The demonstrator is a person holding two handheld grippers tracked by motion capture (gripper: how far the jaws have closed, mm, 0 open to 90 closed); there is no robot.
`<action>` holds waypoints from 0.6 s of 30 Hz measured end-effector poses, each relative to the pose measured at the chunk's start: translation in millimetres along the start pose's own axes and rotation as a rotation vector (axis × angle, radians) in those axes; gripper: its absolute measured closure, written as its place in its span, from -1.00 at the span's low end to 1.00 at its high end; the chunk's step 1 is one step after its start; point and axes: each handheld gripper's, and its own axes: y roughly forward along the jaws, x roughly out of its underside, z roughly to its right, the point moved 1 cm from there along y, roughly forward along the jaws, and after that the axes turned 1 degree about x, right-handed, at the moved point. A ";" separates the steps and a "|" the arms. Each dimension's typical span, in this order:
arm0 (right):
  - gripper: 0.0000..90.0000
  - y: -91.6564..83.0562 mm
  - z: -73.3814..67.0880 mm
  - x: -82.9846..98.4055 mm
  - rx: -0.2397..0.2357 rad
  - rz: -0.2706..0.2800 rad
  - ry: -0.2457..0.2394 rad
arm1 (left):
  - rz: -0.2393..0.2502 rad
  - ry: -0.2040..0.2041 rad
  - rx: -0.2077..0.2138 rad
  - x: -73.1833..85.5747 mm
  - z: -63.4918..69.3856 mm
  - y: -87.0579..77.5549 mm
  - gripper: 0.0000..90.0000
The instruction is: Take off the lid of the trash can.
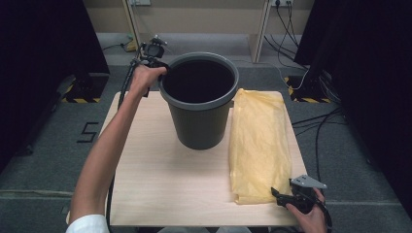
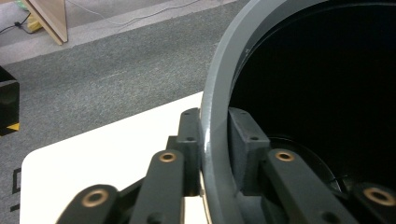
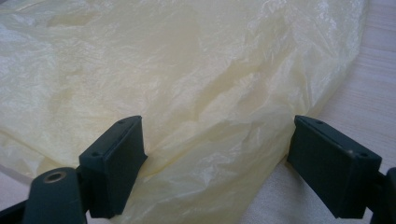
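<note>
Bin (image 1: 200, 116): dark grey, upright on the far middle of the wooden table (image 1: 160, 184), mouth open.
Left gripper (image 2: 215, 140): clamped on the bin's rim (image 2: 212, 107) at its far left side, one jaw outside, one inside.
Bag (image 1: 257, 141): folded yellow plastic, lying flat just right of the bin.
Right gripper (image 3: 217, 154): jaws spread wide at the bag's near corner, pads apart from the plastic between them.

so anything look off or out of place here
Nothing stands out. The bin stands upright, its rim clamped by the left gripper; the folded yellow bag lies flat beside it, unspilled.
</note>
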 end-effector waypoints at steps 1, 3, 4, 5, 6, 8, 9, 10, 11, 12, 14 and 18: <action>-0.58 -0.1 0.0 0.0 -0.001 0.000 0.001 | 0.000 0.008 -0.006 -0.1 0.6 -0.3 0.69; -0.58 0.0 0.1 0.0 -0.001 0.000 0.001 | 0.005 0.015 -0.014 -0.3 1.8 -1.0 0.69; -0.58 0.0 0.1 0.0 -0.001 0.000 0.000 | 0.011 0.014 -0.016 -0.7 1.8 -2.1 0.70; -0.58 0.1 0.2 -0.1 0.000 0.000 -0.003 | 0.019 0.013 -0.018 -1.3 2.1 -3.5 0.70; -0.58 0.1 0.1 -0.1 -0.001 0.000 -0.004 | 0.025 0.019 -0.025 -2.1 2.6 -5.4 0.70; -0.58 0.3 0.2 -0.1 -0.001 0.000 -0.002 | 0.026 0.027 -0.026 -4.1 3.6 -8.9 0.71; -0.58 0.4 0.1 -0.2 -0.001 0.000 -0.002 | 0.030 0.030 -0.028 -5.4 4.0 -11.1 0.71; -0.58 0.4 0.0 -0.2 0.000 0.000 -0.003 | 0.035 0.030 -0.027 -6.1 4.1 -12.4 0.71; -0.58 0.4 0.0 -0.2 0.001 0.000 -0.004 | 0.042 0.029 -0.026 -7.1 4.2 -14.3 0.72; -0.58 0.4 0.0 -0.2 0.001 0.000 -0.004 | 0.047 0.032 -0.026 -7.9 4.7 -16.0 0.72; -0.58 0.4 0.0 -0.2 0.001 0.000 -0.002 | 0.051 0.040 -0.027 -9.4 4.8 -19.1 0.72; -0.58 0.5 -0.1 -0.3 0.000 0.000 -0.003 | 0.066 0.038 -0.016 -12.4 4.7 -24.1 0.73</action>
